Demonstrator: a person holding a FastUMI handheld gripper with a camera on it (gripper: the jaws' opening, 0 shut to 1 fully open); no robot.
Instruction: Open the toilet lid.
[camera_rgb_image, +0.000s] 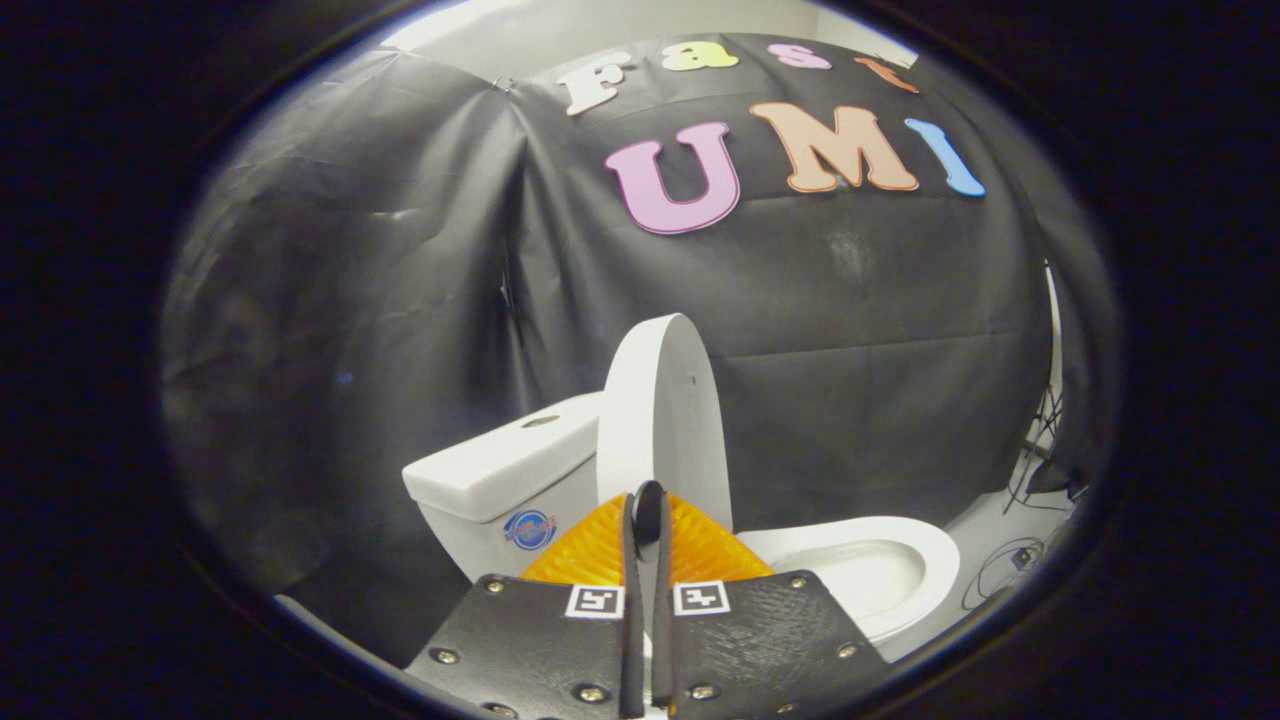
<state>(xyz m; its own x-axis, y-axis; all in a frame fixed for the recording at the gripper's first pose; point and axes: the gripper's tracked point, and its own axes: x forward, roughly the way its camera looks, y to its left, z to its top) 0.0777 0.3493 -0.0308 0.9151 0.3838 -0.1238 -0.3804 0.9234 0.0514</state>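
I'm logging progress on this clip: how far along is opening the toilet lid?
Mostly done: the lid stands raised, nearly upright next to the tank, and the seat and bowl lie exposed. In hand: the tool has its fingers nearly closed just ahead of the lid's lower edge; whether they pinch it I cannot tell. Left: letting go, if it holds, and backing away.

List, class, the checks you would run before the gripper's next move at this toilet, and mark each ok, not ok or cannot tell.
1. Toilet lid raised upright by the tank: ok.
2. Bowl uncovered: ok.
3. Gripper fingers nearly together: ok.
4. Fingers gripping the lid's edge: cannot tell.
5. Lid will stay up if released: cannot tell.
6. Cables on the floor lie beyond the bowl: ok.
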